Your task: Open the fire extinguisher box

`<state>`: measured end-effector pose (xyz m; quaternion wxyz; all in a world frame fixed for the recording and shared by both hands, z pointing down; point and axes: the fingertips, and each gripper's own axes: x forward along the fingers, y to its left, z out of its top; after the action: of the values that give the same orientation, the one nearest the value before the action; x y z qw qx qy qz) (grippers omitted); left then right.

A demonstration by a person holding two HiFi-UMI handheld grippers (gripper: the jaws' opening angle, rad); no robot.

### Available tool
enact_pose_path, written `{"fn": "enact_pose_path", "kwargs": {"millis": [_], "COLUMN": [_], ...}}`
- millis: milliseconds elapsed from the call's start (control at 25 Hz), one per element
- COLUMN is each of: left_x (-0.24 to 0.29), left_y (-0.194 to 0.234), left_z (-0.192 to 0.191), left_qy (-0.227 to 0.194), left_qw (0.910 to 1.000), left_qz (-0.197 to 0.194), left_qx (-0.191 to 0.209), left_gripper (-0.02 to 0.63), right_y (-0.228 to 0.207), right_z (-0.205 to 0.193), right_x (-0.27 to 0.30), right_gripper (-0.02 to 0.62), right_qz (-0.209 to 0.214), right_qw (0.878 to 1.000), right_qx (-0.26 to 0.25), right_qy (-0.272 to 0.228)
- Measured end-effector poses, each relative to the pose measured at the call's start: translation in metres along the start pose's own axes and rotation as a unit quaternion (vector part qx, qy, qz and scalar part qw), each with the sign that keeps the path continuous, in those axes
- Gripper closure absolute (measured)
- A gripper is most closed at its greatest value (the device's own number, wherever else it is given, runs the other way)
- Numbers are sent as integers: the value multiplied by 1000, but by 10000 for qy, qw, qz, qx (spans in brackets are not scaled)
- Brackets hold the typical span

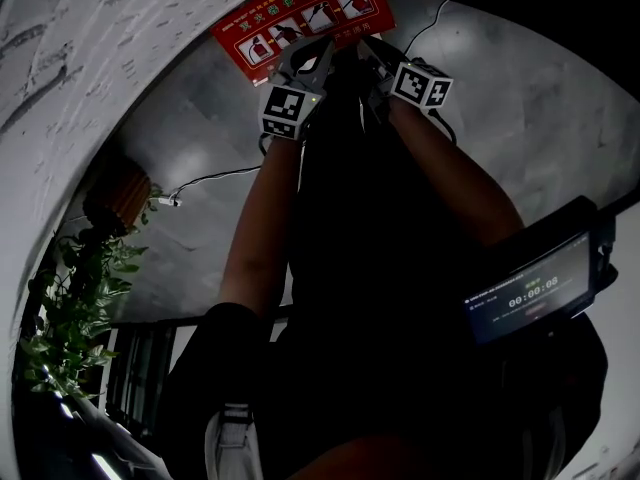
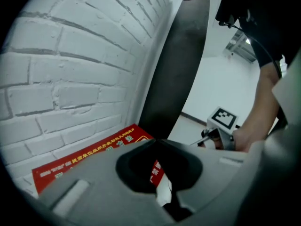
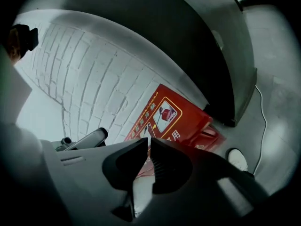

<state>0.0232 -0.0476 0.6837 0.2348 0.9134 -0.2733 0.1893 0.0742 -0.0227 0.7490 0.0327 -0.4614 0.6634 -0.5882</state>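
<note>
The fire extinguisher box [image 1: 305, 13] is red, with white pictograms and print on its face, and stands on the grey floor against a white brick wall. In the head view both grippers reach toward its near edge: the left gripper [image 1: 312, 56] at the box's middle, the right gripper [image 1: 372, 50] just to its right. The left gripper [image 2: 155, 143] has its jaw tips together with nothing between them, and the red box [image 2: 94, 157] lies just beyond them. The right gripper [image 3: 148, 147] is shut and empty, pointing at the box [image 3: 174, 121]. No handle or latch shows.
The white brick wall [image 2: 70, 69] runs behind the box, and a dark panel [image 2: 181, 55] stands next to it. A green plant [image 1: 75, 308] and a wooden post [image 1: 120, 198] are at the left. A cable [image 1: 210, 180] crosses the floor. A lit screen [image 1: 530, 293] hangs at the person's right.
</note>
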Motion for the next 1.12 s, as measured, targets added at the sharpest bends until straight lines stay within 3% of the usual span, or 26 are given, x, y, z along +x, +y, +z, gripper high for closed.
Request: {"fn": "enact_pose_path", "kwargs": {"millis": [120, 400, 1120], "left_x": [8, 19, 15], "left_y": [-1, -10, -13], "left_z": [-7, -28, -40], "left_qy": [46, 193, 202], "left_qw": [9999, 9998, 9993], "left_qz": [54, -54, 17], "left_qx": [-85, -99, -305], "left_gripper": [606, 606, 606], "right_y": [-12, -44, -51], "right_z": [-9, -30, -36], "right_x": [5, 19, 22], "right_gripper": [572, 478, 475], "right_qz": [-69, -83, -116], "right_qw": [9996, 9928, 9915], "right_qx": [248, 1173, 1240], "right_qy": [114, 222, 366]}}
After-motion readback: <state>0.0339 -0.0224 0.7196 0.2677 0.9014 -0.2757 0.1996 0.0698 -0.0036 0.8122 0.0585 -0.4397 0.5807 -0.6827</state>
